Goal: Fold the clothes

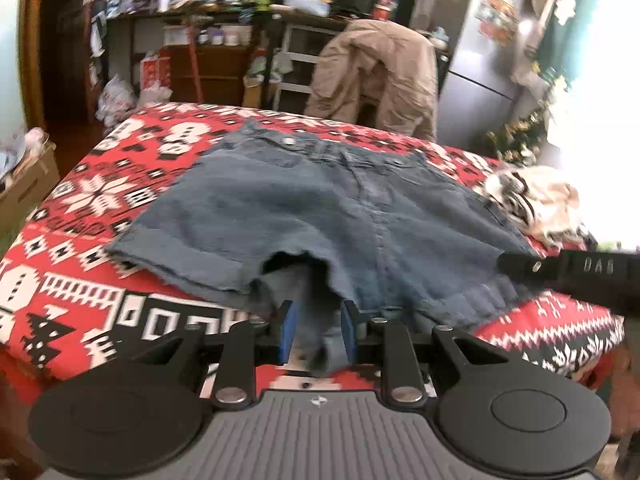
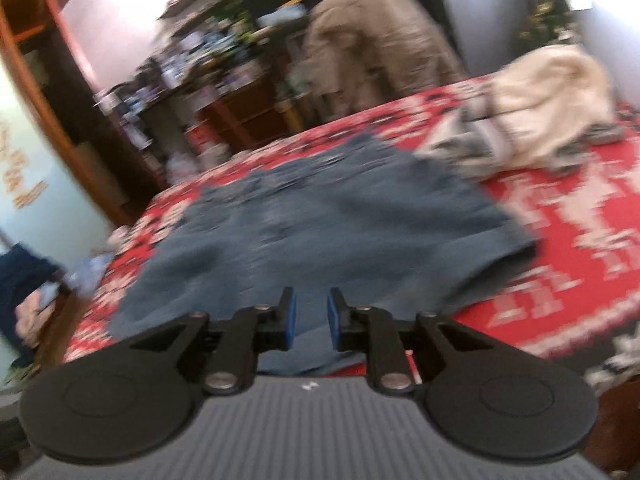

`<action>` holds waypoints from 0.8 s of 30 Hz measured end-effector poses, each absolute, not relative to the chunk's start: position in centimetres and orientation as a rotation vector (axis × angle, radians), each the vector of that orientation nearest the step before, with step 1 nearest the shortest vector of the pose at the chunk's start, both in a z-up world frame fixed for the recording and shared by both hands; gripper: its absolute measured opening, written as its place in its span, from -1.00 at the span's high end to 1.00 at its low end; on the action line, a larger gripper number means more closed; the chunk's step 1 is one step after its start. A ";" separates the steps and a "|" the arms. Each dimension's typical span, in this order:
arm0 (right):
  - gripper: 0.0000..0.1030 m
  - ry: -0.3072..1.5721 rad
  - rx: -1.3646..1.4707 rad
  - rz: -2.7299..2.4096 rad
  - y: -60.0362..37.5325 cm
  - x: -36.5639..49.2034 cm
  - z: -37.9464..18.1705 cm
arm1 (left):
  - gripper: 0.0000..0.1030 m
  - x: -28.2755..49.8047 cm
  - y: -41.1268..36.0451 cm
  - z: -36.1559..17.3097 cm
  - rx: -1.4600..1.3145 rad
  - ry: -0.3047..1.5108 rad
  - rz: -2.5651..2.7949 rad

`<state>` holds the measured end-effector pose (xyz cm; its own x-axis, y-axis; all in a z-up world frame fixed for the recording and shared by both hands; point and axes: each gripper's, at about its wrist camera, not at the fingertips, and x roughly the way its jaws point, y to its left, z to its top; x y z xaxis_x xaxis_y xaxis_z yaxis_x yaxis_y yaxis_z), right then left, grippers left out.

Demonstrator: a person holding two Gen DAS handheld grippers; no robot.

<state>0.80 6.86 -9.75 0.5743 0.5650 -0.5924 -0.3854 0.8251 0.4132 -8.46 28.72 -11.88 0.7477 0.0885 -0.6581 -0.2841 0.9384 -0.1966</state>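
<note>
Denim shorts (image 1: 320,208) lie spread flat on the red patterned desk (image 1: 80,208), waistband at the far side, beside a pale heap of clothes (image 2: 548,116). Your left tool (image 1: 318,330) stands slightly parted, frayed hem cloth loose between its blue pads (image 1: 289,330). Your right tool (image 2: 311,316) is likewise narrowly apart over the near hem; the blur hides any contact.

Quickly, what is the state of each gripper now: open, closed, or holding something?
Left gripper: open, denim shorts hem between the pads, not pinched.
Right gripper: open, holding nothing; shorts lie beneath it.
</note>
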 end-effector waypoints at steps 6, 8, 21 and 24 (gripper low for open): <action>0.62 0.838 0.159 0.687 14.5 -1.8 -10.1 | 0.53 -9.7 31.6 -12.2 -0.326 0.690 0.268; 0.55 0.850 0.129 0.706 16.4 -2.6 -10.4 | 0.40 -10.1 32.3 -12.4 -0.340 0.688 0.281; 0.33 0.927 0.036 0.613 21.3 -2.4 -12.7 | -0.57 -11.4 34.3 -13.7 -0.313 0.651 0.312; 0.33 0.937 0.009 0.558 21.7 -2.3 -13.1 | -0.61 -11.5 35.0 -13.8 -0.311 0.644 0.327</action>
